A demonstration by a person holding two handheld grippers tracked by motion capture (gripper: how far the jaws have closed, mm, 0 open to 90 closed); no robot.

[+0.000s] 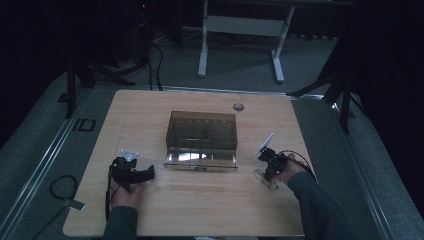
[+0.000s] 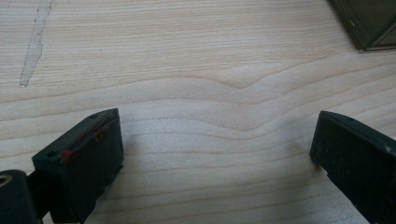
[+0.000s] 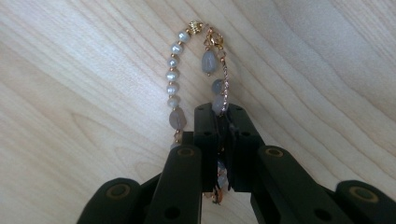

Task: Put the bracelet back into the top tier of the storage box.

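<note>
bracelet (image 3: 196, 70): beaded loop on the table (image 3: 74, 93), one side pinched | right gripper (image 3: 219, 116): jaws clamped on bracelet | left gripper (image 2: 215, 154): jaws wide apart, nothing between | box (image 1: 201, 137): between the grippers, farther back

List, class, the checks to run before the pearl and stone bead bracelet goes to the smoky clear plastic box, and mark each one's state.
1. Right gripper shut on the pearl and stone bead bracelet: ok.
2. Gold clasp fastened: cannot tell.
3. Left gripper open, nothing between its jaws: ok.
4. Smoky clear plastic box with its front drawer drawn out: ok.
5. Wooden table bare between bracelet and box: ok.
</note>
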